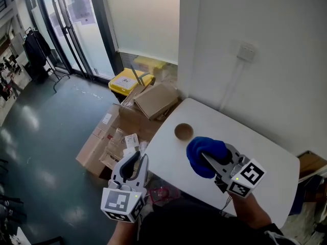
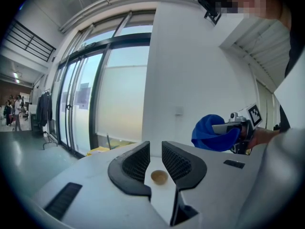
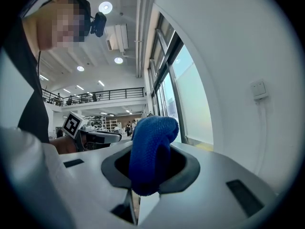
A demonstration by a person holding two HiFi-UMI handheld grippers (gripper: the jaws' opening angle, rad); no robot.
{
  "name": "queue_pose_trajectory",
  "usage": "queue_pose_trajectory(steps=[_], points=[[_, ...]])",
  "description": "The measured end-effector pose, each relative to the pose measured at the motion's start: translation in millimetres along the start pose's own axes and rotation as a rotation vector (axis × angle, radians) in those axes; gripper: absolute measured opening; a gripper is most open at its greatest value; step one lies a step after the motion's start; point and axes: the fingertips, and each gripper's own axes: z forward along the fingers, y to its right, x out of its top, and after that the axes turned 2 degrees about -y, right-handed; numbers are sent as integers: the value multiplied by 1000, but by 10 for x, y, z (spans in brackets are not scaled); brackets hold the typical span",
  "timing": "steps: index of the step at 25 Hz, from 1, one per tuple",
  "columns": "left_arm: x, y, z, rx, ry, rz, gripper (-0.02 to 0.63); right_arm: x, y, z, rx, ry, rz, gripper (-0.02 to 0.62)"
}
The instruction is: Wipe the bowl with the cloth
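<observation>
From where I sit, this reads as a big open work hall or lab, not a home. In the head view, tall glass doors (image 1: 66, 24) run along the upper left over a dark sealed floor (image 1: 41, 137), with a coat rack (image 1: 37, 47) beside them. Cardboard boxes (image 1: 120, 129) and a yellow bin (image 1: 126, 80) pile up at centre, next to a plain white table (image 1: 225, 124). The right gripper view shows a railed upper gallery (image 3: 95, 95) at centre left — round ceiling lights (image 3: 105, 7) shine above it.
</observation>
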Motion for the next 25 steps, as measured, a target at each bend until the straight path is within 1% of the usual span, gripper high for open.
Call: queue_pose_trajectory(steps=[5, 18, 25], points=[[-4, -7, -52, 6, -10, -5, 84, 13, -39, 12, 13, 2, 3, 80], [25, -34, -106, 1, -21, -29, 84, 68, -83, 17, 11, -7, 16, 80], [-88, -119, -115, -7, -32, -55, 84, 40, -121, 86, 9, -10, 13, 80]])
